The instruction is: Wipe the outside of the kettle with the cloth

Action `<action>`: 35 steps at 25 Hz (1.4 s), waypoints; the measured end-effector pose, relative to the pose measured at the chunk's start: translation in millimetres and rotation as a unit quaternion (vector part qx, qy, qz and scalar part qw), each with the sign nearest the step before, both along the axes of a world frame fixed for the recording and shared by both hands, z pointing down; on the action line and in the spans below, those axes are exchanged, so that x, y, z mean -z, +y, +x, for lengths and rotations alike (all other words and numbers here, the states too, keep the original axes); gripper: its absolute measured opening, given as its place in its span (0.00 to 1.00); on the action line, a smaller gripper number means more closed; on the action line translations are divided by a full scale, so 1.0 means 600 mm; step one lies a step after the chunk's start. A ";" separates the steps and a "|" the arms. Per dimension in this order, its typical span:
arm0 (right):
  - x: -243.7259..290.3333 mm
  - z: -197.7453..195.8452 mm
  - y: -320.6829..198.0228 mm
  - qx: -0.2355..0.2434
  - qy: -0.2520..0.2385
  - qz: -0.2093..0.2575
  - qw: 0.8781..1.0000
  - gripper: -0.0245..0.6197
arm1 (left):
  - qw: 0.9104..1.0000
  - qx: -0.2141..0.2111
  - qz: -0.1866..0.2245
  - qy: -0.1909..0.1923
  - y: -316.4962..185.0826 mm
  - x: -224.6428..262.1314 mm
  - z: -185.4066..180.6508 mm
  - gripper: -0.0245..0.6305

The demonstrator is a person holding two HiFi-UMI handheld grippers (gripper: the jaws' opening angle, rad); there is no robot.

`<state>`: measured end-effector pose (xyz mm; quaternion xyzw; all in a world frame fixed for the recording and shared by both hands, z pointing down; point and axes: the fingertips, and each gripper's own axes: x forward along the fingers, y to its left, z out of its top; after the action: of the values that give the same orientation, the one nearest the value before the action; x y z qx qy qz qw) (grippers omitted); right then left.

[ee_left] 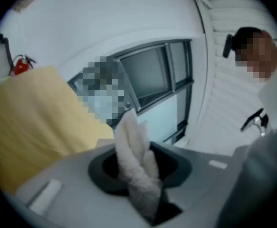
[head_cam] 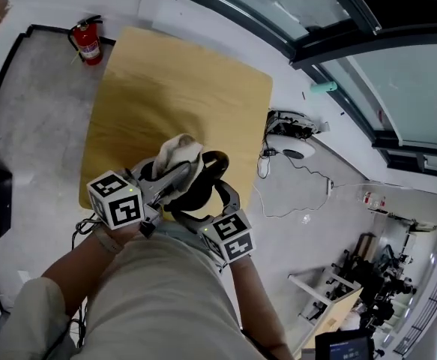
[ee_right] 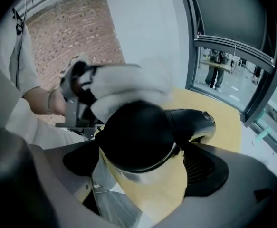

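Note:
The black-lidded steel kettle (head_cam: 203,184) sits at the near edge of the wooden table (head_cam: 173,88). In the right gripper view its lid (ee_right: 136,139) fills the centre and its black handle (ee_right: 193,121) points right. My right gripper (ee_right: 143,167) has a jaw on each side of the kettle and grips it; in the head view this gripper (head_cam: 209,202) is just below the kettle. My left gripper (head_cam: 172,175) is shut on the white cloth (head_cam: 179,152), which lies pressed against the kettle's upper far side. The cloth (ee_left: 137,167) stands bunched between the left jaws. The cloth (ee_right: 128,82) covers the kettle's top edge.
A red fire extinguisher (head_cam: 88,41) stands on the floor past the table's far left corner. Cables and a white device (head_cam: 293,147) lie on the floor to the right. A glass wall (head_cam: 368,43) runs along the right. The table's far half is bare wood.

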<state>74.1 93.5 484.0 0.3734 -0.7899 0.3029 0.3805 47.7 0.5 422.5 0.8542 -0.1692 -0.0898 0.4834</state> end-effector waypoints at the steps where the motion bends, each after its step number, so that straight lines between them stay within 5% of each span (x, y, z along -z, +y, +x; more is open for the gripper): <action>1: 0.000 0.001 0.001 -0.003 -0.001 0.002 1.000 0.86 | 0.999 0.022 -0.016 -0.031 -0.009 -0.055 -0.008 0.21; 3: 0.003 0.006 0.002 -0.006 -0.005 0.005 1.000 0.86 | 0.986 0.055 -0.145 -0.061 -0.022 -0.215 -0.033 0.21; 5: 0.002 0.005 0.003 -0.015 -0.009 0.003 1.000 0.86 | 0.957 0.065 -0.282 -0.003 -0.013 -0.278 -0.056 0.20; 6: 0.000 0.002 0.000 -0.025 -0.011 0.002 1.000 0.87 | 0.957 0.057 -0.281 0.034 -0.007 -0.238 -0.060 0.19; 8: 0.001 0.002 -0.016 -0.058 -0.020 0.013 0.998 0.87 | 0.978 0.021 -0.190 0.087 0.002 -0.098 -0.050 0.19; 10: 0.006 0.007 -0.028 -0.088 -0.031 0.024 0.995 0.87 | 0.984 0.004 -0.147 0.101 0.002 -0.044 -0.040 0.20; 12: 0.011 0.012 -0.022 -0.070 -0.024 0.008 0.997 0.87 | 0.982 0.015 -0.179 0.049 -0.014 -0.122 -0.052 0.21; 15: 0.038 0.043 0.011 0.073 0.071 0.003 0.995 0.86 | 0.965 0.004 -0.261 -0.001 -0.004 -0.225 -0.084 0.21; 17: 0.055 0.083 0.004 0.199 0.178 0.042 0.963 0.86 | 0.966 -0.002 -0.258 0.018 0.006 -0.207 -0.095 0.21; 20: 0.045 0.106 -0.041 0.369 0.267 0.088 0.886 0.86 | 0.976 -0.004 -0.219 0.019 0.006 -0.167 -0.084 0.21; 24: -0.026 0.087 -0.052 0.521 0.310 0.022 0.795 0.85 | 0.993 -0.026 -0.116 -0.001 -0.025 -0.078 -0.031 0.21; 25: -0.035 0.091 -0.044 0.527 0.322 -0.005 0.787 0.66 | 0.996 -0.044 -0.076 -0.008 -0.027 -0.048 -0.015 0.21; 27: -0.034 0.096 -0.024 0.501 0.321 -0.046 0.802 0.58 | 0.996 -0.087 -0.003 -0.021 -0.021 -0.008 0.015 0.21; 29: -0.030 0.094 -0.003 0.451 0.299 -0.064 0.839 0.52 | 0.992 -0.112 0.023 -0.052 -0.016 -0.038 0.024 0.21; 31: -0.031 0.091 0.017 0.391 0.282 -0.073 0.873 0.52 | 0.990 -0.108 -0.029 -0.087 -0.016 -0.134 0.005 0.21; 33: -0.031 0.085 0.038 0.336 0.271 -0.078 0.898 0.52 | 0.985 -0.103 -0.115 -0.074 -0.004 -0.202 -0.019 0.20; 35: -0.031 0.076 0.052 0.301 0.266 -0.074 0.913 0.52 | 0.987 -0.124 -0.103 -0.024 0.018 -0.152 -0.023 0.20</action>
<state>119.6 124.5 502.7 0.1559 -0.7095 0.1211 0.6765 34.2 11.1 514.0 0.8159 -0.0819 0.0095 0.5723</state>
